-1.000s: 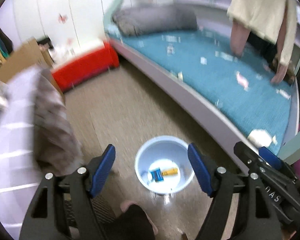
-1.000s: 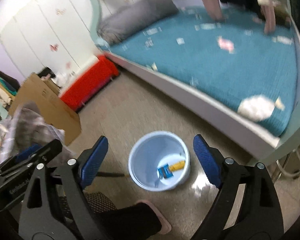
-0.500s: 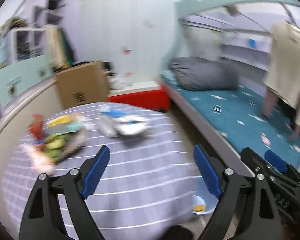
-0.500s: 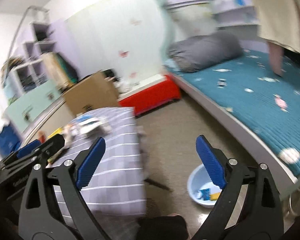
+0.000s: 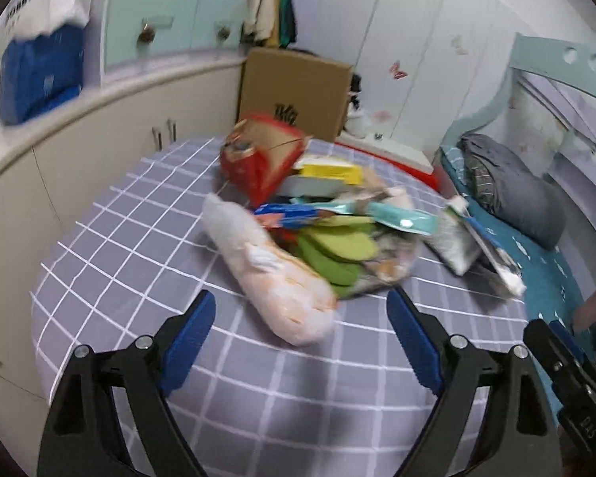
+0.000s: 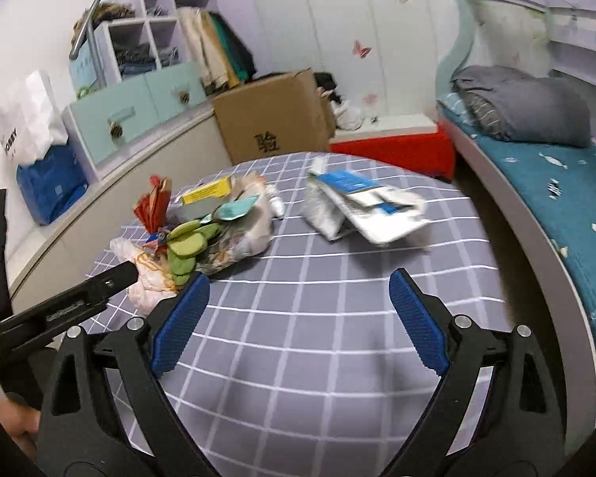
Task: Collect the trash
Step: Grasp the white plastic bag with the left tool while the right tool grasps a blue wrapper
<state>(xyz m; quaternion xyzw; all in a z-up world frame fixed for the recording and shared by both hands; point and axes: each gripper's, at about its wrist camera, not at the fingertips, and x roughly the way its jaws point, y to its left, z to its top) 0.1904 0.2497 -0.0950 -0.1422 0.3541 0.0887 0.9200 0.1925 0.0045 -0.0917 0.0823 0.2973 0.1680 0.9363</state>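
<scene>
1. Both wrist views look down at a round table [image 5: 147, 238] covered in a grey cloth with a white grid. A heap of trash sits on it; no bin shows in either view.

2. In the left wrist view, the left gripper [image 5: 301, 342], black with blue pads, frames the bottom of the picture. Its jaws stand wide and have just been opening further; nothing is between them.

3. At about twelve o'clock from that gripper, near its tips, lies a long pale peach plastic bag [image 5: 274, 274], bulging and soft-looking. Just behind it is a clear bag of green oval slices [image 5: 337, 254], then a teal wrapper [image 5: 401, 218], a yellow carton [image 5: 329, 169] and a crumpled red paper bag [image 5: 262, 155].

4. At two o'clock, near the table's right edge, lies a silver and blue foil pouch [image 5: 457, 242], apart from the main heap.

5. In the right wrist view, the right gripper [image 6: 298, 318] is likewise spread wide and empty over bare cloth. The foil pouch sits at about one o'clock from it, the heap at ten o'clock.

6. Judgement: the step in hand is the approach to the next pickup, with neither claw yet touching any item.

7. Judgement: the next move calls for lowering one claw over a single piece. The peach bag suits the left, the pouch the right. Soft plastic may slip or drag its neighbours, so a firm pinch is needed.
</scene>
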